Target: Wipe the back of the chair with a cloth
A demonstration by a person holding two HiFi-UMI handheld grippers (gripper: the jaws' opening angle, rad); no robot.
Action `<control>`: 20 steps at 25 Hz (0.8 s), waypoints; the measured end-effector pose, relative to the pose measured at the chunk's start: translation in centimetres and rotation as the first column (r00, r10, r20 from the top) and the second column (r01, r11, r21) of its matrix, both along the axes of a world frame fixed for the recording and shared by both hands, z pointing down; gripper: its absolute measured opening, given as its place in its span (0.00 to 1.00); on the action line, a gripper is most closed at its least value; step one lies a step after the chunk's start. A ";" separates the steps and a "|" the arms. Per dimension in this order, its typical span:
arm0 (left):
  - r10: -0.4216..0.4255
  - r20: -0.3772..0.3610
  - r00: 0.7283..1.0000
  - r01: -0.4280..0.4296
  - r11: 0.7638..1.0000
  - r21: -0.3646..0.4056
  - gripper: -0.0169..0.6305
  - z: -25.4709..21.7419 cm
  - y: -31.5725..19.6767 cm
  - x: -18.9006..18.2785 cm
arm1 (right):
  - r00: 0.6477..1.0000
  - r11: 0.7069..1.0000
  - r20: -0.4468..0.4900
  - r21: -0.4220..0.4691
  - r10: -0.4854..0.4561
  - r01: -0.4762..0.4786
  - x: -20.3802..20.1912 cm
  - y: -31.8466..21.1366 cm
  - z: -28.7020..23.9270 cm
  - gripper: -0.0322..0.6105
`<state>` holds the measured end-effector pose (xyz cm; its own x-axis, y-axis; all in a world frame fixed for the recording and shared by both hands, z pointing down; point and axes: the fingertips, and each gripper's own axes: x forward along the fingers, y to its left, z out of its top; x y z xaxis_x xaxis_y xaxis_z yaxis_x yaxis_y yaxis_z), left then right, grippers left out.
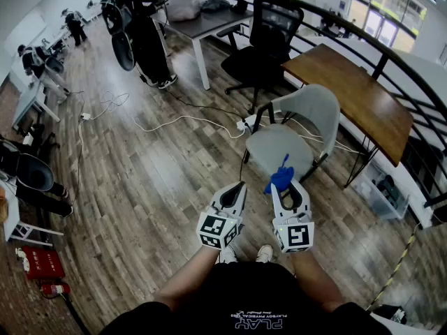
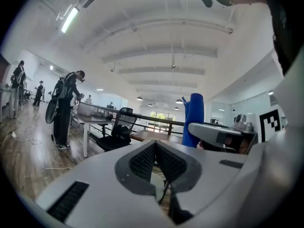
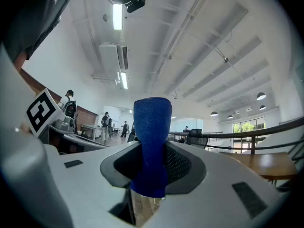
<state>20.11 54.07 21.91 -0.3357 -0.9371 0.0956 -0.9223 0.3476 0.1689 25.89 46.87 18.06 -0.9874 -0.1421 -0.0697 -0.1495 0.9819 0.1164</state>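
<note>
A grey shell chair [image 1: 316, 107] stands on the wood floor just ahead of me, its seat [image 1: 274, 147] turned toward me and its back on the far side. My right gripper [image 1: 283, 185] is shut on a rolled blue cloth [image 1: 281, 176], which sticks up out of the jaws [image 3: 151, 141] above the seat's near edge. My left gripper [image 1: 239, 187] is beside it, jaws closed together with nothing in them [image 2: 155, 150]. The left gripper view also catches the blue cloth [image 2: 194, 119] at the right. Neither gripper touches the chair.
A wooden table [image 1: 360, 96] stands right of the chair, with a dark railing [image 1: 394, 54] behind. A black office chair [image 1: 269, 33] and a grey desk [image 1: 202, 21] lie further back. A person with a backpack [image 1: 143, 33] stands at the upper left. White cables [image 1: 183, 119] cross the floor.
</note>
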 end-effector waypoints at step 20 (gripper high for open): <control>-0.049 0.084 0.995 0.046 0.998 0.039 0.03 -1.5 8.3 -4.3 | 0.999 1.000 -0.031 -0.018 0.018 -0.018 -4.5 6.5 0.5 0.25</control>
